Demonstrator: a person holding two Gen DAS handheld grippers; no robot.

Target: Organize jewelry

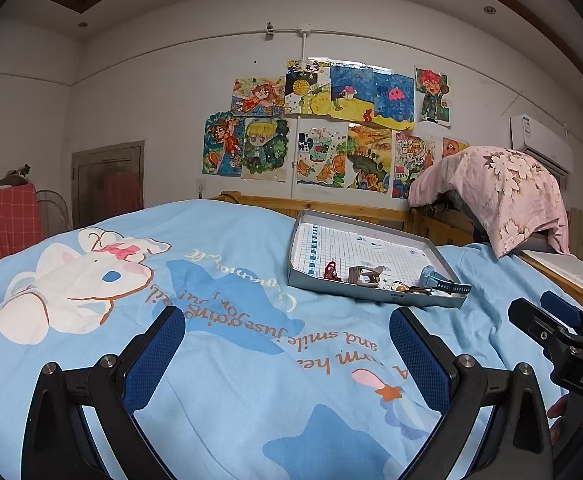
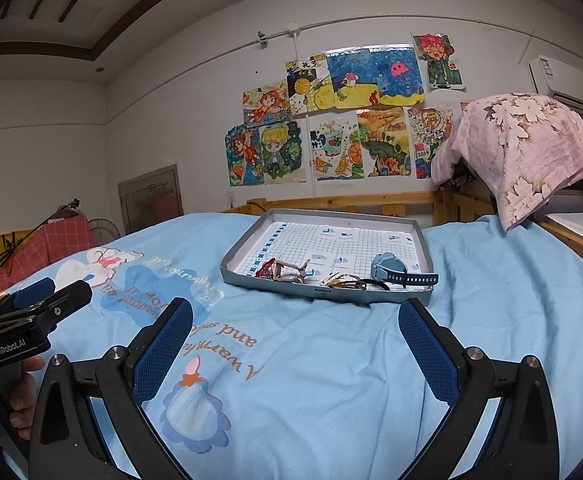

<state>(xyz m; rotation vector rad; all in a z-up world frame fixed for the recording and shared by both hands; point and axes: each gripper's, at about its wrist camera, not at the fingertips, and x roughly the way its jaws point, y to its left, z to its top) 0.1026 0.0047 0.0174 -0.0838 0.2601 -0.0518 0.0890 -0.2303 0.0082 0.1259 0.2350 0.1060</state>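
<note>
We note both tongs held low over the blue bedspread (image 2: 491, 280), short of the tray. Left tongs (image 1: 287, 344): jaws spread wide, nothing between them. Right tongs (image 2: 295, 340): likewise wide apart and empty.

The jewelry lies in a shallow grey tray (image 2: 421, 236) on the bed: a red clip (image 2: 265, 269), a metallic claw clip (image 2: 291, 271), a cluster of small gold-toned pieces (image 2: 343, 281) and a blue watch (image 2: 389, 268), its strap over the near rim. All crowd along the near edge; the rest of the gridded floor is bare.

Progress, as we judge it: every visible piece is inside the tray, none on the bedspread. That fits items gathered and awaiting spacing, or a finished collection. We cannot settle which.
</note>
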